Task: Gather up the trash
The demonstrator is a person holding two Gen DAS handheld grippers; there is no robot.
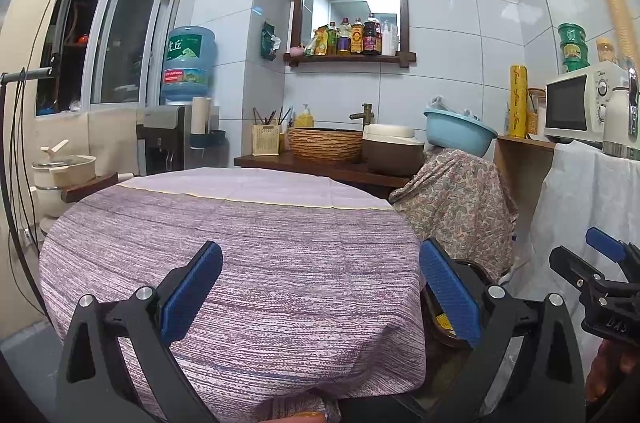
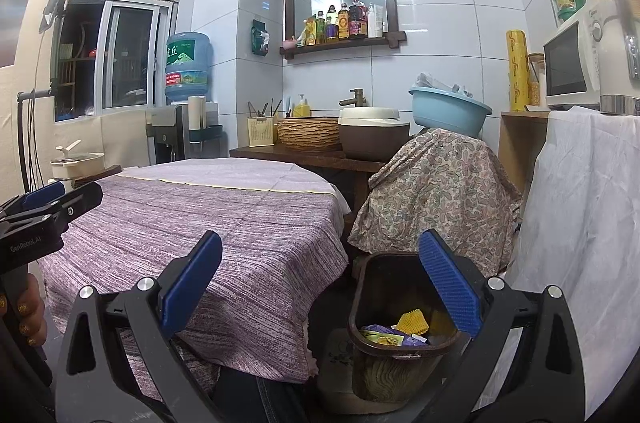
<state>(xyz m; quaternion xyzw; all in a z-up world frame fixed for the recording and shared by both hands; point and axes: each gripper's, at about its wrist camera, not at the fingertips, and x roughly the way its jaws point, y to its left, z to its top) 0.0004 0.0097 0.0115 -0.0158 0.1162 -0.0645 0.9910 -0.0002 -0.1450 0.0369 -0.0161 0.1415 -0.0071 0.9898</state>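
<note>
On my left wrist view, the left gripper (image 1: pixel 320 287) fills the bottom of the frame with its blue pads spread wide and nothing between them. Behind them the round table (image 1: pixel 248 223), under a purple woven cloth, takes the centre. At the right edge, low down, I see the right gripper (image 1: pixel 600 255), though this view does not let me judge its opening. The trash bin (image 1: pixel 444 327) peeks out in a sliver behind my right pad, lower right of centre. A blue basin (image 1: pixel 460 131) sits on a paisley-covered shape at centre right, and a microwave (image 1: pixel 580 103) stands at the right edge.

On my right wrist view, the right gripper (image 2: pixel 320 283) is also wide apart and empty. The trash bin (image 2: pixel 400 335) stands on the floor at lower centre-right, just beside the table's edge (image 2: pixel 224 223), partly behind my right pad. Inside it lie wrappers (image 2: pixel 384 337) and a yellow mesh piece (image 2: pixel 412 321). The left gripper (image 2: pixel 44 203) shows at the left edge, held by a hand (image 2: pixel 24 319); here I cannot judge its gap.
</note>
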